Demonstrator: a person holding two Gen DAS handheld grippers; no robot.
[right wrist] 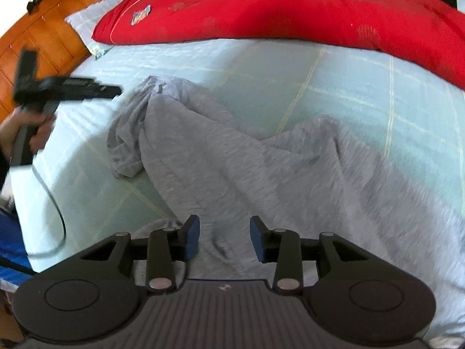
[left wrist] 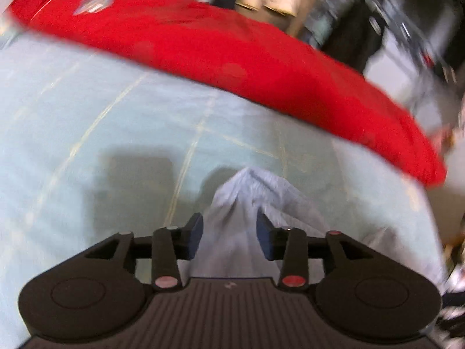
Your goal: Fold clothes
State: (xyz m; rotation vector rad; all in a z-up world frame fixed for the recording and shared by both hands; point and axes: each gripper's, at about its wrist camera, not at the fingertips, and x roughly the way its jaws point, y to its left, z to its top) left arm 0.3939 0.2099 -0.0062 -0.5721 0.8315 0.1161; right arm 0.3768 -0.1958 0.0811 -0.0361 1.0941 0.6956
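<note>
A grey knit garment point(right wrist: 261, 160) lies rumpled across the pale green bed sheet point(right wrist: 348, 87), with one end bunched up at the left. My right gripper point(right wrist: 225, 237) hovers over the garment's near part, jaws apart, and the pads do not press the cloth. In the left wrist view, which is blurred, a peaked fold of the grey garment point(left wrist: 247, 197) sits between the spread fingers of my left gripper point(left wrist: 231, 232), not pinched. The right wrist view shows the left gripper point(right wrist: 117, 90) held by a hand point(right wrist: 37, 133) just left of the bunched end.
A red quilt point(right wrist: 290, 8) lies along the far side of the bed, also seen as the red quilt point(left wrist: 203, 43) in the left view. A pillow point(right wrist: 84, 23) and a wooden headboard point(right wrist: 43, 29) are at the far left. A cable point(right wrist: 58, 218) trails over the bed's left edge.
</note>
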